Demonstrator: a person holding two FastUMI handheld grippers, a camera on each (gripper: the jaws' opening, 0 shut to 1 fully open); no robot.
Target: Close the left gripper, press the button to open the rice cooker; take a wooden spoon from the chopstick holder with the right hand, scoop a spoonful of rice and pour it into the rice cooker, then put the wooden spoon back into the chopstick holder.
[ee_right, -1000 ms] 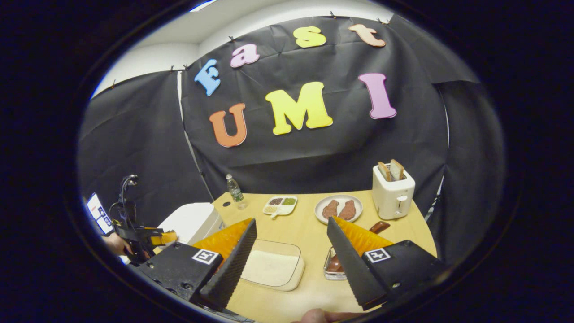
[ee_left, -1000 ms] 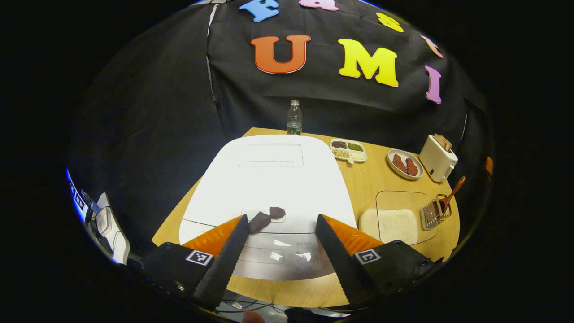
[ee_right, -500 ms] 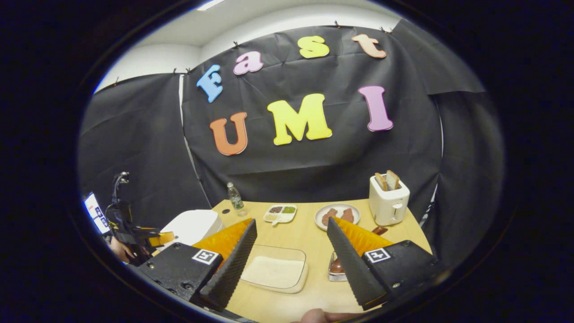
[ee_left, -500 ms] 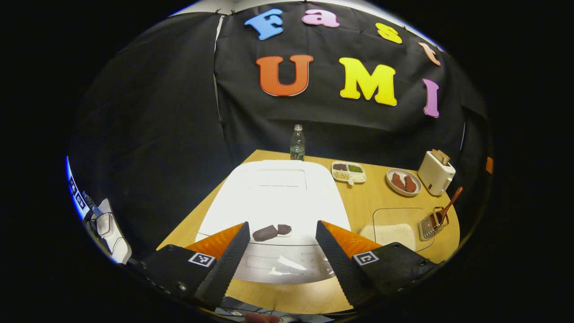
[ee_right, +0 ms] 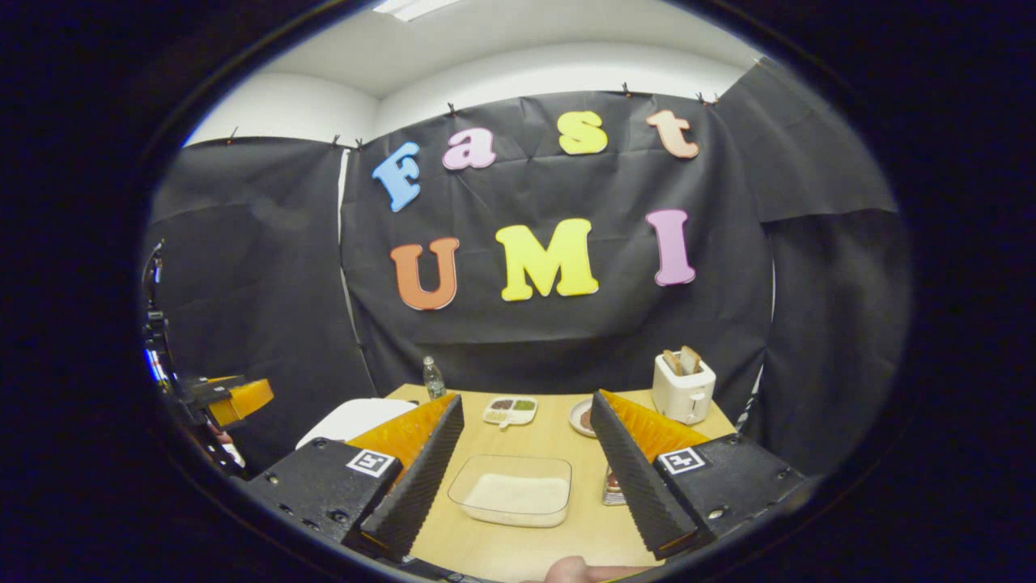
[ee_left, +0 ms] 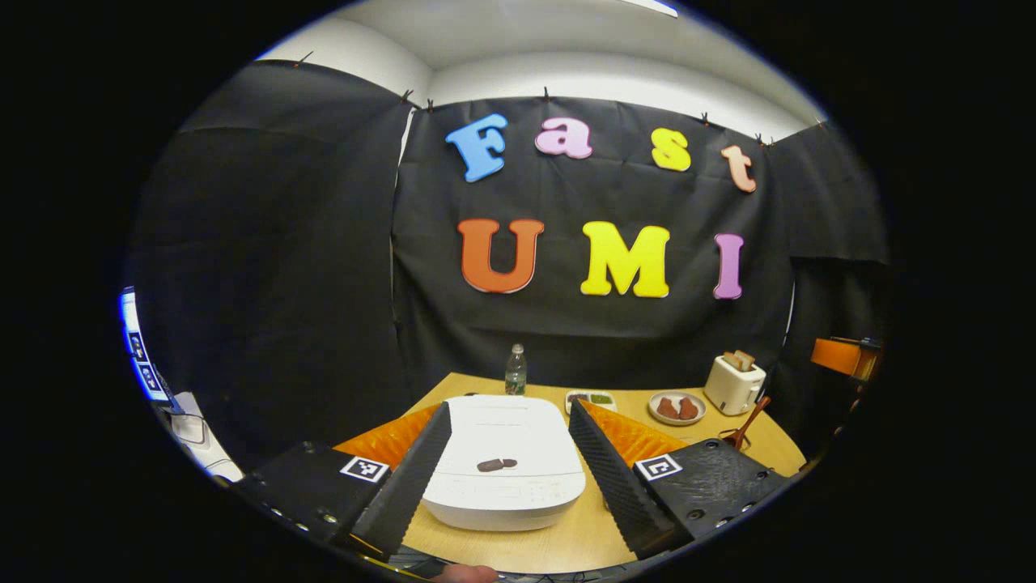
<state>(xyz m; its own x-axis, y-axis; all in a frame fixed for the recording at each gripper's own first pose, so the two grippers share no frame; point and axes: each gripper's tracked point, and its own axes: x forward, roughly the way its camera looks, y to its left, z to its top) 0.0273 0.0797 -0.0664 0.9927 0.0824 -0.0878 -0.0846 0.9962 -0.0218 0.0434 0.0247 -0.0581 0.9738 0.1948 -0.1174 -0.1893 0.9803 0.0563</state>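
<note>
Left gripper view framed the smooth white rice cooker [ee_left: 503, 461], lid down, between the left claw [ee_left: 503, 478], spread apart. Right claw [ee_right: 522, 478] also gaped, over a clear rectangular tray of rice [ee_right: 511, 491] on the wooden desk [ee_right: 558, 441].

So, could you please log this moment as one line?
left gripper: open, short of rice cooker | lid: closed | right gripper: open, empty

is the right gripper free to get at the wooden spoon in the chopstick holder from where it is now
Probably yes. The right gripper is open and holds nothing, and the chopstick holder sits just ahead by its right finger. The wooden spoon handle sticks up from the holder. The rice container lies to the side.
</note>
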